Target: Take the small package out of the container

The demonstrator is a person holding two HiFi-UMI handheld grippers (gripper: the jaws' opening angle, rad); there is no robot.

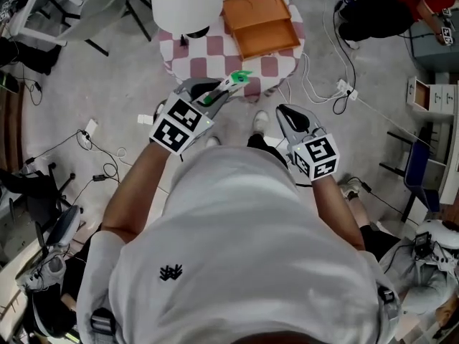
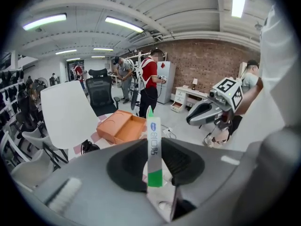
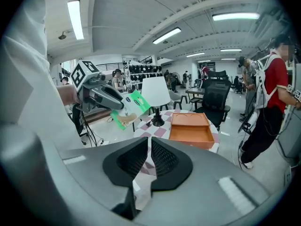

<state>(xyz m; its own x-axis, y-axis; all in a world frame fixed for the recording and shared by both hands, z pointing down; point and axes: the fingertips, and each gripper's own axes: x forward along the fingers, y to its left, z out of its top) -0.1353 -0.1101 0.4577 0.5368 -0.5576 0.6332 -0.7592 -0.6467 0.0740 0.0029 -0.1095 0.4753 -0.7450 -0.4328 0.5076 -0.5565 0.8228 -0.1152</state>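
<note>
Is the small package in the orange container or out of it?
Out. The left gripper holds the package in its jaws, clear of the container on the table.

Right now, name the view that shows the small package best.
Right gripper view: the small package shows its broad printed face, held by the left gripper. The left gripper view sees it edge-on between the jaws; the head view catches only its green tip.

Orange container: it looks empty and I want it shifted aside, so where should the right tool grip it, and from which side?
Probably its near wall, from above: the orange container lies flat and open-topped on the checkered table, so that thin upright wall would fit between the jaws of the right tool.
</note>
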